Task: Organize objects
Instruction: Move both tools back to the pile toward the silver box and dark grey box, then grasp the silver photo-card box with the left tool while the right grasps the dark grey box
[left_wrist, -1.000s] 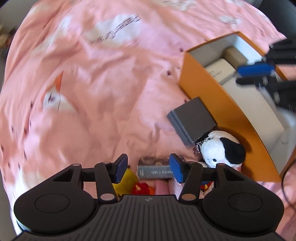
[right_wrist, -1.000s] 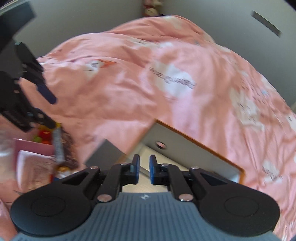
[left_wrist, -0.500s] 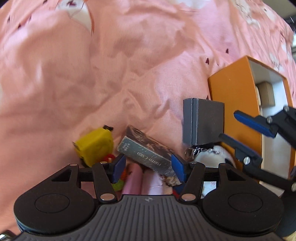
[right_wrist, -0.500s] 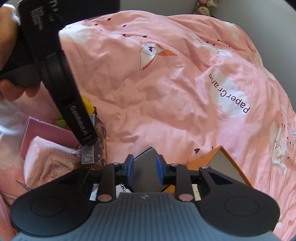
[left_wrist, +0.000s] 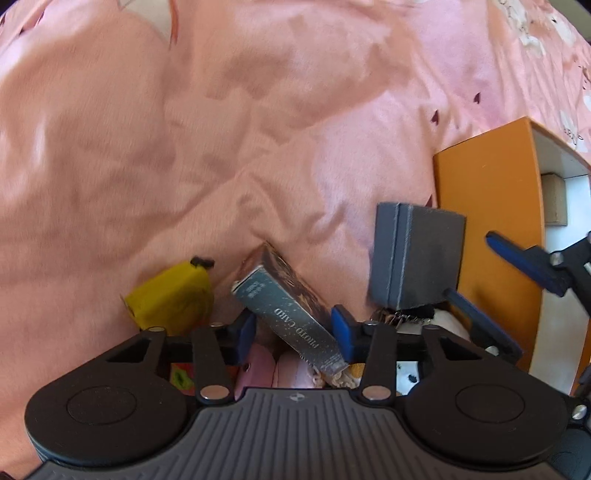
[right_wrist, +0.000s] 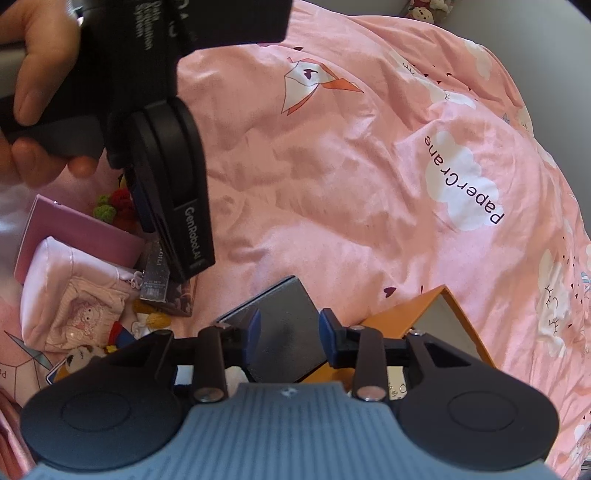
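Pink bedspread (left_wrist: 184, 129); left gripper (left_wrist: 293, 332) closing around photo-card box (left_wrist: 291, 314), right gripper (right_wrist: 290, 332) opening astride grey box (right_wrist: 284, 325). Next: firm grips.

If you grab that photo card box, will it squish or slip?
The card box has sharp corners and flat sides, so it's probably stiff, not squishy. Its sides look glossy, so it might slip a little. It lies tilted on soft toys between the closing left tongs, so it may twist when squeezed.

My blue-padded left gripper (left_wrist: 293, 334) sits over a dark photo-card box (left_wrist: 291, 314); a yellow toy (left_wrist: 171, 301) at nine o'clock, a grey case (left_wrist: 415, 256) and orange box (left_wrist: 487, 229) at two, on the pink duvet (left_wrist: 221, 129).
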